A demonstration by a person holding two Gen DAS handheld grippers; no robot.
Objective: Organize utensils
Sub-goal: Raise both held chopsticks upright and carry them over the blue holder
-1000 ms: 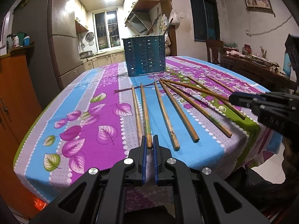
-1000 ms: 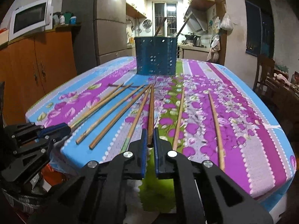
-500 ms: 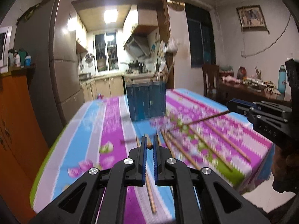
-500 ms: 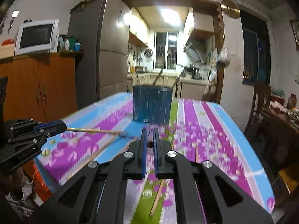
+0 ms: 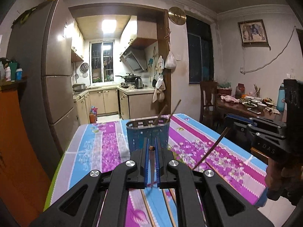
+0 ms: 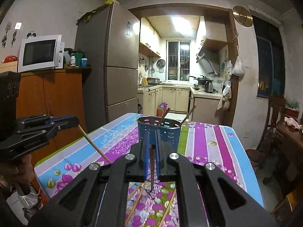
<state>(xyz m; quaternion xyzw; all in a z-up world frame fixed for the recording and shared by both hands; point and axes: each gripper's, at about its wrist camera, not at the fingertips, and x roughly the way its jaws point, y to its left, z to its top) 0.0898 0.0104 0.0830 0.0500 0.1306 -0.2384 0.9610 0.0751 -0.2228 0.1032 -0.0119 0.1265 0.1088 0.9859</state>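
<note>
Left wrist view: the left gripper [image 5: 151, 147] is seen with its jaws clenched on a chopstick [image 5: 151, 148]; the chopstick's butt end sits between the blue pads, and its shaft hangs down below the jaws.
Blue holder: the perforated blue holder [image 5: 147, 135] stands upright on the worktop [image 5: 90, 151], directly beyond the left jaws; two dark sticks [image 5: 161, 113] lean out of it.
Right gripper, from the left: the right gripper [image 5: 230, 121] is held to the right of the blue holder, with a thin chopstick [image 5: 212, 149] slanting down from its tip.
Right wrist view: the jaws of the right gripper [image 6: 152, 138] are closed on a dark brown chopstick [image 6: 152, 162], which stands nearly upright between the pads, its lower end hanging above the worktop [image 6: 217, 140].
Blue holder, from the right: the holder [image 6: 159, 130] stands just beyond the right jaws.
Left gripper, from the right: it [image 6: 73, 120] is held to the left of the holder, a pale chopstick [image 6: 94, 144] slanting down from it.
Loose chopsticks: several [image 6: 136, 202] lie on the worktop, nearer than the holder, below the right gripper.
</note>
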